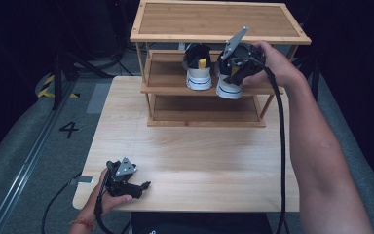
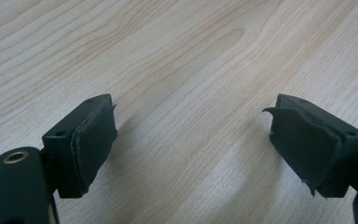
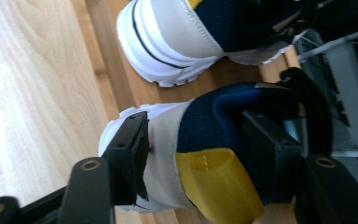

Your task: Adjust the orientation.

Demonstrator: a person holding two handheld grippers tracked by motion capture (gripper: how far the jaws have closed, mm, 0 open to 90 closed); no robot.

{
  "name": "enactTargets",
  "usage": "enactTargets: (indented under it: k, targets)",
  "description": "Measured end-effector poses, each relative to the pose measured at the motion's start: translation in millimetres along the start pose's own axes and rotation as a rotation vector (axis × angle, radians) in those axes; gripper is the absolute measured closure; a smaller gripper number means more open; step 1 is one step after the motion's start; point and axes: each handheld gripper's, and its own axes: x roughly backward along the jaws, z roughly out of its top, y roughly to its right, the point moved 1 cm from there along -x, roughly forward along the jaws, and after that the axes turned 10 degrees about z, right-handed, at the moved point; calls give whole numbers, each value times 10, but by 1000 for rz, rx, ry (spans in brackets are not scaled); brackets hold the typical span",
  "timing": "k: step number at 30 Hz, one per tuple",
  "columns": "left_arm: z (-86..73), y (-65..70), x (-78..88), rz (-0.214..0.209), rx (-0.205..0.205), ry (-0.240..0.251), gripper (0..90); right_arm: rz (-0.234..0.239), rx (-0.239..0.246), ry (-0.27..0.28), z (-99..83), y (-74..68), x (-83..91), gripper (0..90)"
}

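The right gripper [image 1: 231, 73] stood with its jaws apart astride the heel of the second sneaker [image 1: 229, 87] on the rack's middle shelf [image 1: 165, 88] (beside its mate [image 1: 198, 73]); a straight withdrawal looked wisest. The left gripper [image 1: 143, 185] rested open.

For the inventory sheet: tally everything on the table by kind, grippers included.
White-and-navy sneakers with yellow heel tabs: 2, one standing on the middle shelf, one at the right gripper, its heel between the jaws
Three-tier bamboo shoe rack: 1
Black two-jaw grippers: 2, with the left gripper low over the table
Total: 5
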Motion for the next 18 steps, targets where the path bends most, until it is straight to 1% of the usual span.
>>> enactTargets:
  k: [1, 2, 3, 4, 5, 7, 8, 9, 10, 11, 12, 13, 16, 17, 18]
  targets:
    - [0, 0, 0, 0, 0, 0, 150, 0, 0, 0, 0, 0, 0, 437]
    - [0, 2, 0, 1, 1, 0, 150, -3, -7, 11, -10, -9, 12, 434]
    - [-1, 3, 1, 1, 1, 0, 149, -21, -14, 36, -34, -10, 47, 431]
    - [-1, 5, 2, 1, 2, -1, 150, -33, -38, 76, -73, -17, 92, 417]
    - [-1, 5, 1, 0, 3, 0, 150, -44, -40, 85, -93, -21, 112, 411]
    - [-1, 5, 1, 1, 2, 0, 150, -68, -59, 109, -154, -31, 162, 409]
    - [-1, 5, 1, 1, 2, 0, 149, -68, -59, 109, -154, -31, 162, 409]
    - [-1, 5, 1, 0, 2, 0, 150, -89, -74, 144, -230, -53, 216, 398]
    - [-1, 4, 1, 1, 2, 0, 150, -89, -74, 144, -230, -53, 216, 398]
    - [-1, 5, 1, 1, 2, 0, 150, -101, -100, 172, -270, -61, 242, 397]
    - [-1, 5, 1, 0, 2, 0, 149, -100, -119, 201, -319, -82, 269, 387]
    - [-1, 4, 1, 1, 2, 0, 149, -111, -121, 219, -362, -100, 286, 376]
    - [-1, 6, 1, 1, 3, 0, 149, -120, -160, 254, -496, -160, 305, 353]
    - [-1, 6, 1, 2, 3, 0, 149, -127, -166, 263, -526, -176, 307, 350]
    - [-1, 7, 1, 2, 4, 0, 149, -136, -187, 288, -563, -206, 309, 336]
